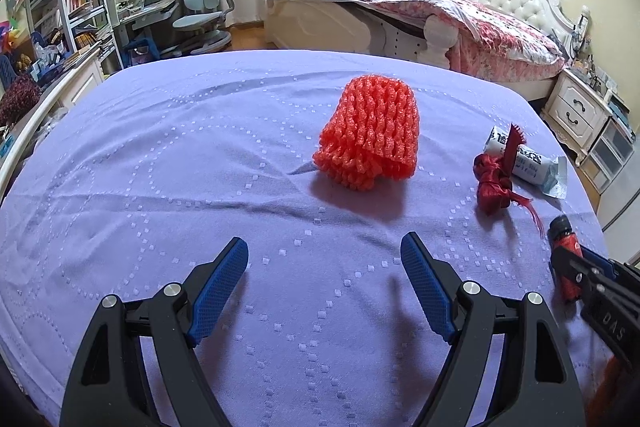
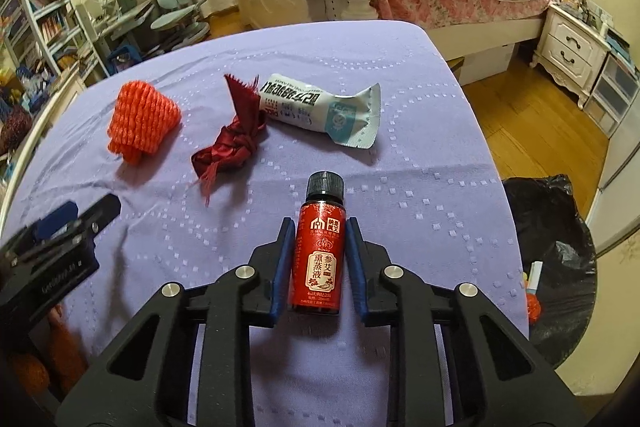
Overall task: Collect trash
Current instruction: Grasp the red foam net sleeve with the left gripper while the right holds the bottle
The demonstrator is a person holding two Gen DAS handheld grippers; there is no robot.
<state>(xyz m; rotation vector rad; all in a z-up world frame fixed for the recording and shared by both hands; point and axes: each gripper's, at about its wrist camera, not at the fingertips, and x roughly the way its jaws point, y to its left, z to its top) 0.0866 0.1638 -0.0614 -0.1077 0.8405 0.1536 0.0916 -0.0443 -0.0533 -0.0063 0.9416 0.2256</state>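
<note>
- Lavender quilted cloth covers my table, and every piece of trash in the scene lies on it.
- My right tool is clamped on a small red bottle with a black cap; the blue pads press its two sides, and the cap points toward 12 o'clock in the right wrist view.
- My left tool hangs over bare cloth with its blue fingers spread wide apart and nothing between them.
- An orange foam net sleeve sits at 12 o'clock from the left tool, well apart from the fingertips, with its lower edge rolled under.
- A knotted dark red ribbon lies at 2 o'clock from the left tool, to the right of the sleeve.
- A white and teal wrapper lies just beyond the ribbon; the ribbon's frayed end rests against its printed face.
- From the right wrist view, the ribbon is at 11 o'clock from the bottle, the wrapper at 12 o'clock, and the sleeve farther out at 10 o'clock.
- A black trash bag stands open on the floor off the table's right edge, at 3 o'clock from my right tool, with a few scraps inside.
- A bed with a floral quilt stands beyond the table.
</note>
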